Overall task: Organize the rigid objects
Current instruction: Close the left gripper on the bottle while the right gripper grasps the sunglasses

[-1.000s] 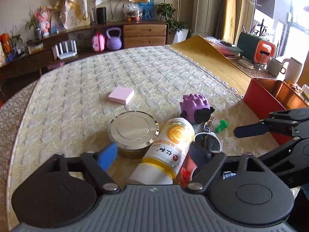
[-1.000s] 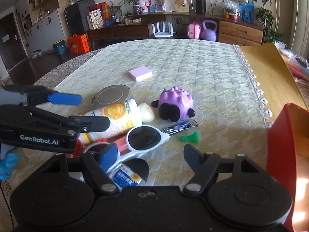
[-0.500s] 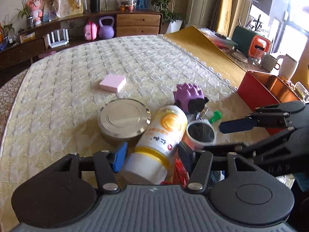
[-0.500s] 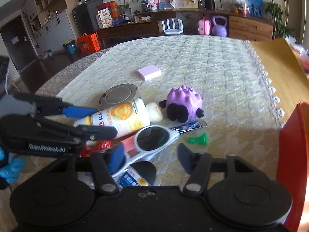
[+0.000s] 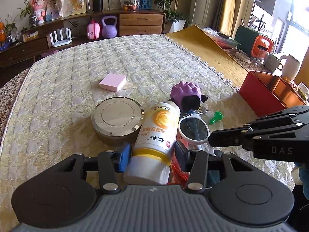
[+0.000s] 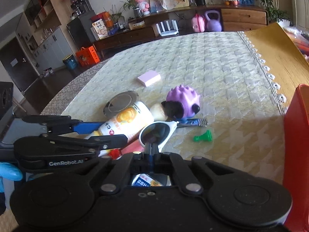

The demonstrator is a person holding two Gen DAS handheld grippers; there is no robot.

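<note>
We see a quilted table cover [image 5: 77, 73]: pink block [image 5: 113, 81] far, round tin [image 5: 117, 115], lying bottle [image 5: 157, 133], purple spiky toy [image 5: 186, 92], green pawn [image 5: 216, 117], red box [image 5: 258, 98] right.

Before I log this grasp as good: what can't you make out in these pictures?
- Whether the right tool pinches the sunglasses: right view, its own fingers cover the contact.
- The near end of the bottle: left view, the left tool body hides it.
- The red box: right view, cut off by the edge.
- The bottle's small print: too small.
</note>
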